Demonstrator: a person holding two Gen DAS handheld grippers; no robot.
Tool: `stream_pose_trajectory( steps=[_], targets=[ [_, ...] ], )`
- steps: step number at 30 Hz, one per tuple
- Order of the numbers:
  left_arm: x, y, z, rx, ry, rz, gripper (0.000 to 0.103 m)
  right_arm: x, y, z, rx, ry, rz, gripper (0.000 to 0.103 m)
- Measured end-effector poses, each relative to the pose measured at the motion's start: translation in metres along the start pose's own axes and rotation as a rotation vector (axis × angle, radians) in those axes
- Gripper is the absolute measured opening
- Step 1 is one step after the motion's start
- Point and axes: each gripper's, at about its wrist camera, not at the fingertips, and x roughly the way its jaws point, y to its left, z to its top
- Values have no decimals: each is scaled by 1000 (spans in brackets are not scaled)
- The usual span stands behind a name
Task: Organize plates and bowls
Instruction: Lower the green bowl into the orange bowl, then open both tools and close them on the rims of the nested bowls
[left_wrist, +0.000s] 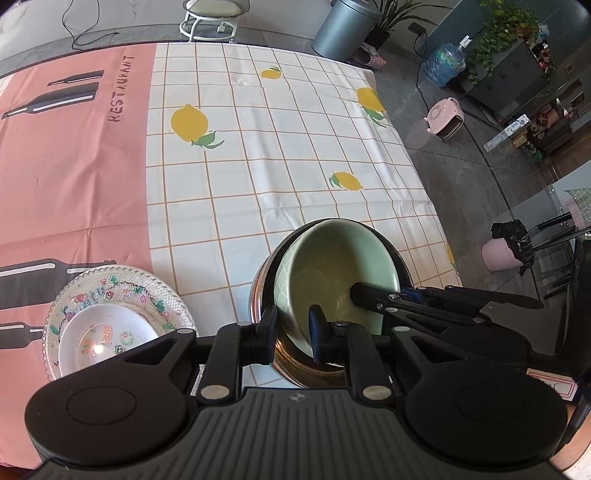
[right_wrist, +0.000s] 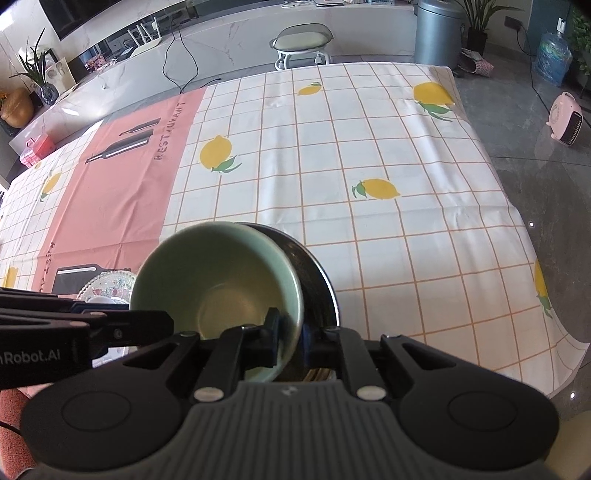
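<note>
A pale green bowl (left_wrist: 332, 266) sits tilted inside a larger steel bowl (left_wrist: 264, 291) near the table's front edge. My left gripper (left_wrist: 293, 326) is shut on the near walls of both bowls, one finger outside the steel bowl, one inside the green bowl. My right gripper (right_wrist: 290, 338) is shut on the green bowl's (right_wrist: 221, 273) right rim, with the steel bowl (right_wrist: 317, 273) behind it; its finger shows inside the green bowl in the left wrist view (left_wrist: 373, 295). A clear patterned glass plate (left_wrist: 147, 291) holds a small white dish (left_wrist: 107, 332) at the left.
The table wears a lemon-print checked cloth (left_wrist: 277, 147) with a pink runner (left_wrist: 74, 166) at the left. Its right edge drops to the floor, where a pink heater (left_wrist: 445, 120) and a pink bin (left_wrist: 502, 253) stand.
</note>
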Motion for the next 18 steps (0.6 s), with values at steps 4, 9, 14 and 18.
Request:
stream_pose_trajectory(
  steps=[4, 9, 14, 18],
  targets=[
    [-7, -2, 1, 24, -30, 8, 21, 2, 3, 1, -25, 3, -18, 9],
    [-27, -3, 7, 50, -106, -10, 29, 1, 10, 0, -74, -16, -42, 5],
    [-30, 8, 8, 5, -117, -22, 36, -3, 13, 3, -87, -27, -70, 6],
    [-27, 17, 5, -31, -104, -33, 40, -19, 15, 8, -115, -88, -85, 7]
  ],
)
